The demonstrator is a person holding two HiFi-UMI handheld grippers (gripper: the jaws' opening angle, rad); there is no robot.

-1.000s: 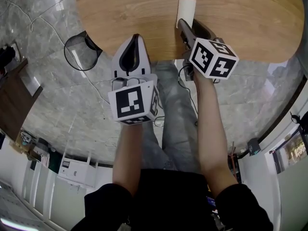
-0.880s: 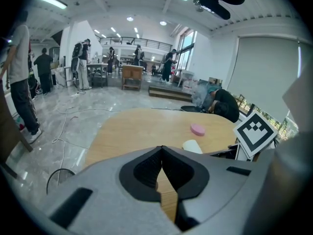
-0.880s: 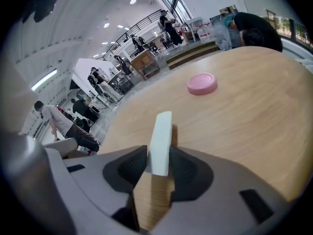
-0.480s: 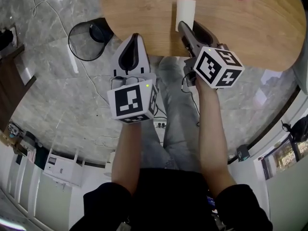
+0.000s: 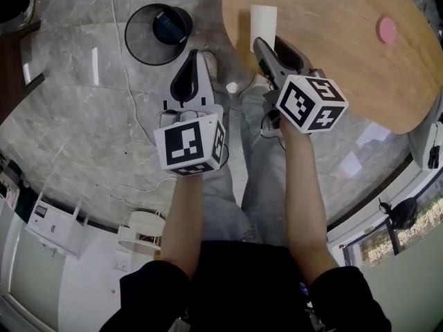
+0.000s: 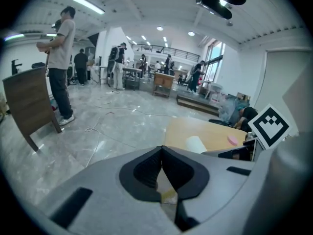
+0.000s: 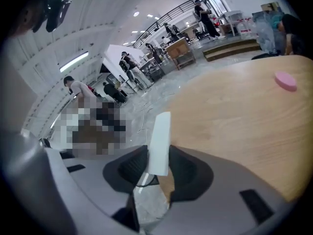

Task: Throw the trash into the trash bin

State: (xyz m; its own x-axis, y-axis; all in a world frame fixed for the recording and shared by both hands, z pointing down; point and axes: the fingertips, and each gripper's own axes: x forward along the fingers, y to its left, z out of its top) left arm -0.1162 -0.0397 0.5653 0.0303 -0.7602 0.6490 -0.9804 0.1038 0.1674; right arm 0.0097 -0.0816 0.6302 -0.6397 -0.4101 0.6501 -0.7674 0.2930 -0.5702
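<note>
A flat white piece of paper trash (image 5: 263,26) sticks out from my right gripper (image 5: 260,43), which is shut on it at the left edge of the oval wooden table (image 5: 346,61). The right gripper view shows the white piece (image 7: 160,143) pinched upright between the dark pads. My left gripper (image 5: 194,54) hangs over the grey marble floor, shut and empty; its pads (image 6: 146,170) meet at the tips. The round black trash bin (image 5: 158,33) stands on the floor, up and left of the left gripper, with something blue inside.
A pink round object (image 5: 386,30) lies on the table's far right. A white cable (image 5: 118,47) runs across the floor beside the bin. A white device (image 5: 142,230) sits on the floor at lower left. People (image 6: 61,67) and a wooden panel (image 6: 29,106) stand in the hall.
The whole view has swung left: the bin has come from the left edge toward the upper middle, the table has slid right. Both grippers travelled along, the right one still gripping the white piece.
</note>
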